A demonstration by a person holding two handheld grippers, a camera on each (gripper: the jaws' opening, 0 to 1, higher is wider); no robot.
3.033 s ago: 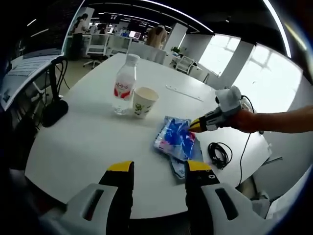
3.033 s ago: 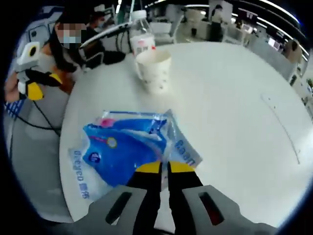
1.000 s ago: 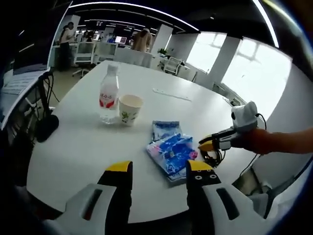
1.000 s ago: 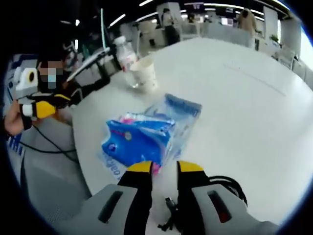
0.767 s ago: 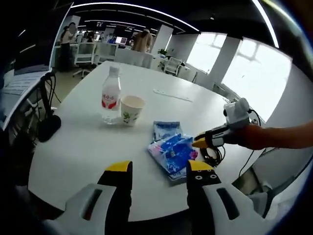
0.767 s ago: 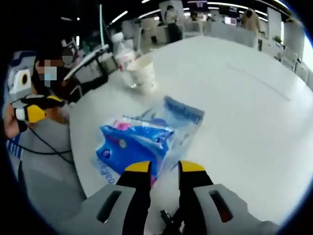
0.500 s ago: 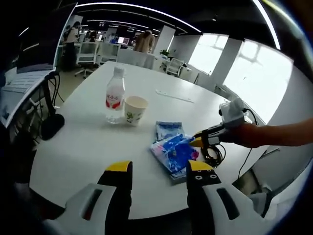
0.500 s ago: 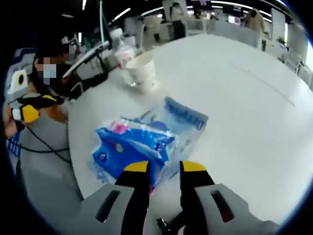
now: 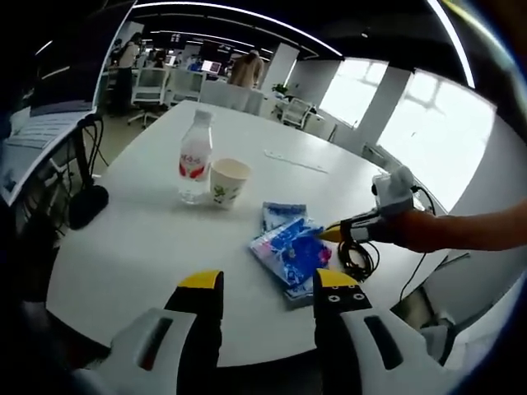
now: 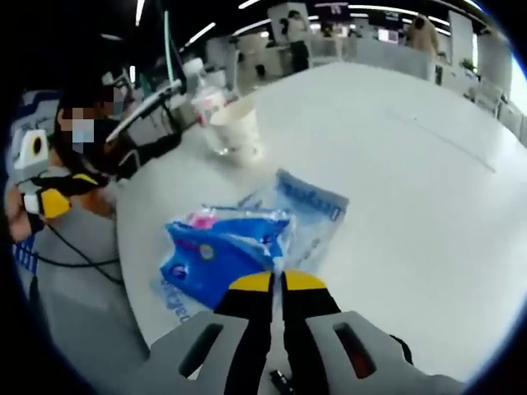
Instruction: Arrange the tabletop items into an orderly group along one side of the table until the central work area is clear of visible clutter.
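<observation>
A blue tissue packet (image 9: 290,248) lies on the white round table (image 9: 132,239), partly on top of a clear flat packet (image 9: 282,216) with blue print. My right gripper (image 10: 277,282) is shut on the near edge of the blue packet (image 10: 216,247); it enters the left gripper view from the right (image 9: 333,234). My left gripper (image 9: 268,281) hangs open over the table's near edge, short of the packets, with nothing between its jaws. A water bottle (image 9: 194,158) with a red label and a paper cup (image 9: 228,181) stand side by side farther back.
A coiled black cable (image 9: 359,257) lies by the table's right edge, just past the packets. A thin strip (image 9: 295,160) lies far across the table. Left of the table stand a desk and a black stand (image 9: 86,197). In the right gripper view, a person sits beyond the table's left edge.
The right gripper's jaws, apart half a second ago, have shut on the blue packet's edge. The left gripper stays open, and its view has hardly shifted.
</observation>
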